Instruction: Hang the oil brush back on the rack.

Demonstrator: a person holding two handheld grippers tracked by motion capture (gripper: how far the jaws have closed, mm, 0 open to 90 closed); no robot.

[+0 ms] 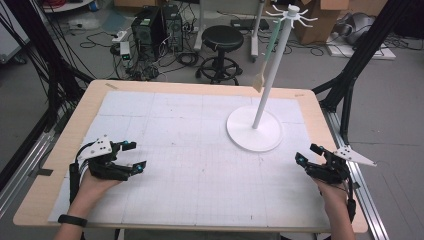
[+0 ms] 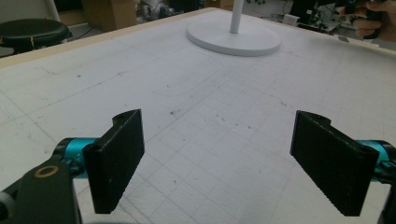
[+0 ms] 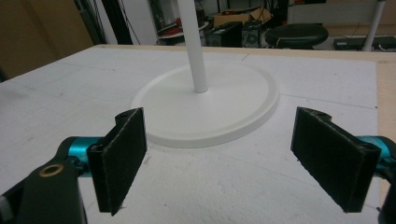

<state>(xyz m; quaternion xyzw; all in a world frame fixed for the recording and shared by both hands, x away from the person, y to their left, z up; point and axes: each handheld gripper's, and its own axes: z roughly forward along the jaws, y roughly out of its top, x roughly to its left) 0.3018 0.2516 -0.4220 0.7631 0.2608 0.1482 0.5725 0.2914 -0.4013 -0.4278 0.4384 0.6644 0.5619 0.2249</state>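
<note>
High view overhead; both claw views low, sharing the white stand (image 1: 254,128).

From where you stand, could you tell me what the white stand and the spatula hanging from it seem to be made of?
The white stand looks like painted metal or moulded plastic: a smooth, even matte white over its round base and pole. The spatula seems to have a pale wooden blade, tan and dull, on a light green handle that may be plastic or silicone; it is too small to be sure.

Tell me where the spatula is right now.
In the high view the spatula hangs from the hook crown of the white stand at the table's far right, its blade beside the pole, well beyond both grippers.
</note>
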